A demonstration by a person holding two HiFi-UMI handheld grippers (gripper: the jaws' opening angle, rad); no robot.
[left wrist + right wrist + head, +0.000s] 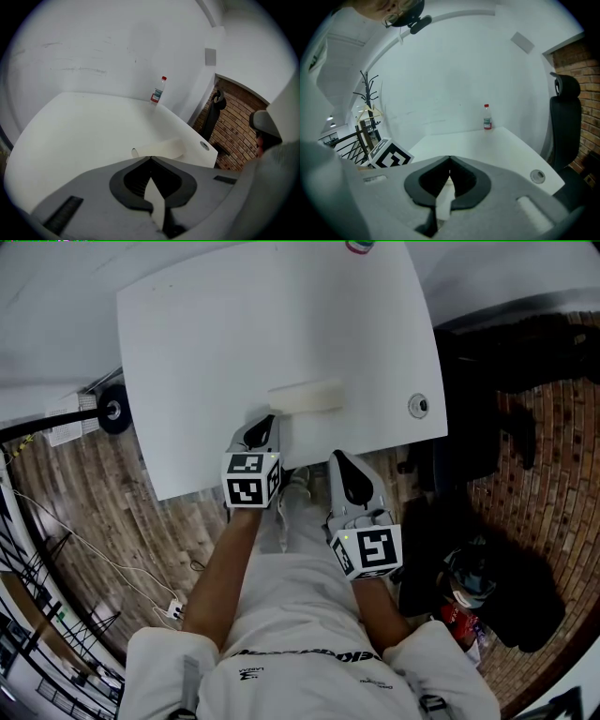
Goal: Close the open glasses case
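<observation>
A cream glasses case [306, 396] lies on the white table [206, 343] near its front edge, and I see no raised lid on it. In the left gripper view the case [161, 150] sits just beyond the jaw tips, apart from them. My left gripper [270, 420] is shut with nothing between its jaws, its tips [151, 158] meeting just short of the case's near left end. My right gripper [337, 457] hangs at the table's front edge, to the right of and nearer than the case, and is also shut [450, 158] on nothing.
A small bottle [359, 246] stands at the table's far edge. A round cable grommet [418, 406] sits near the right front corner. A black chair [562, 122] stands right of the table, over brick flooring. A coat rack [368, 93] stands at the far left.
</observation>
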